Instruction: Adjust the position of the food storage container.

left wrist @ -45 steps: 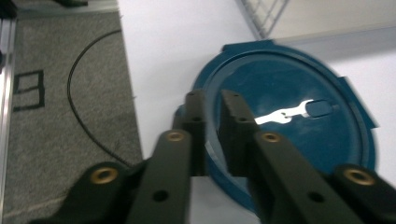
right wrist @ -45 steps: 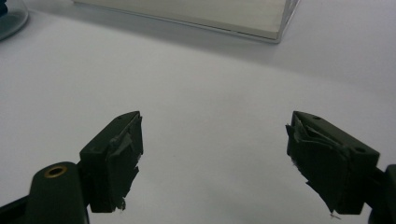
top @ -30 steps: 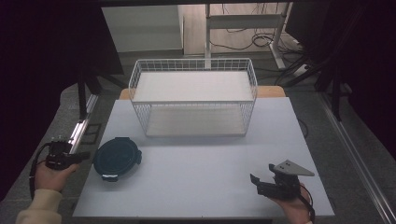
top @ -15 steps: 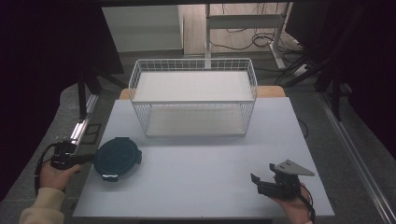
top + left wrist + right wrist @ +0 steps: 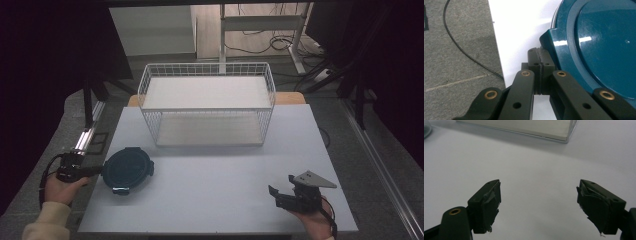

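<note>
Two grippers sit at the near corners of a smooth, matte white table (image 5: 215,195). The right gripper (image 5: 281,195) rests low near the front right edge, its jaws spread apart with nothing between them; their pads wear black tape, torn and ragged at the edges. Bare tabletop lies in front of it, wide room all the way to the basket.

The left gripper (image 5: 97,171) hangs just off the table's left edge, over grey, felt-like floor. Its jaws are pressed together, and their tips meet the side tab of the lid (image 5: 127,169). Whether they pinch a thin lip of that tab is hard to tell in the left gripper view. The lid is round, glossy teal plastic with a raised rim and squared tabs; it lies flat near the left edge, at the table's front left.

Farther back stands a basket (image 5: 207,107), a rectangular cage of thin white wire with a pale flat bottom, well apart from the lid. Beyond it the table ends; cables trail over the floor.
</note>
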The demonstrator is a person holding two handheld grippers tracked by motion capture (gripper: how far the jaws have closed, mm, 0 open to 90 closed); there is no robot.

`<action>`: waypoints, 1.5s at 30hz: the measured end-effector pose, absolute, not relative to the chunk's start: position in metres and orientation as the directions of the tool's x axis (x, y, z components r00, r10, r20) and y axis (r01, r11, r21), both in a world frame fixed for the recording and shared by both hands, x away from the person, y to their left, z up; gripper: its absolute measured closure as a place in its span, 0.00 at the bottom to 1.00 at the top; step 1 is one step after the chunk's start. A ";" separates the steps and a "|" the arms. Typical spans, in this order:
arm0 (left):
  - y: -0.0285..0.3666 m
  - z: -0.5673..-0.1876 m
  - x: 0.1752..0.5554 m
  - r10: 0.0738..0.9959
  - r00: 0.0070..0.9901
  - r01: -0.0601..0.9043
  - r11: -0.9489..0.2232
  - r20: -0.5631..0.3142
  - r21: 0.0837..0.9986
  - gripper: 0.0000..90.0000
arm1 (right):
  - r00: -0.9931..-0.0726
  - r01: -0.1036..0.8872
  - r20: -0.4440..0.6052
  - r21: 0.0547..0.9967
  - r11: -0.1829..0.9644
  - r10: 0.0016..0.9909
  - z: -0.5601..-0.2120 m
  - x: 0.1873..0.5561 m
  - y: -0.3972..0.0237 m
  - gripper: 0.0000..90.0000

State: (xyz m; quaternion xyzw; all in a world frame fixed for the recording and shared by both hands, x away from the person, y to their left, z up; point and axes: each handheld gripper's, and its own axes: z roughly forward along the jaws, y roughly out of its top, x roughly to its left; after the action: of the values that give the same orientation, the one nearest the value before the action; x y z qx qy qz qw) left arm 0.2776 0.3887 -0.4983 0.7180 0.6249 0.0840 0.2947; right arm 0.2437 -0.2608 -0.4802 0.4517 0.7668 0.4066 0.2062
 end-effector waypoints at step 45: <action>0.258 -0.505 0.295 0.834 0.465 0.806 -0.259 -0.297 0.532 1.00 | -0.520 0.523 0.048 0.807 0.274 0.853 -0.482 0.244 -0.261 0.21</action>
State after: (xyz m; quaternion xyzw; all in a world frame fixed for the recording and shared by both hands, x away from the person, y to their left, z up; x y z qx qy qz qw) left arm 0.2946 0.2580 -0.5053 0.7931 0.5169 0.0219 0.3214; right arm 0.2445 -0.2605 -0.4819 0.4457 0.7717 0.4056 0.2034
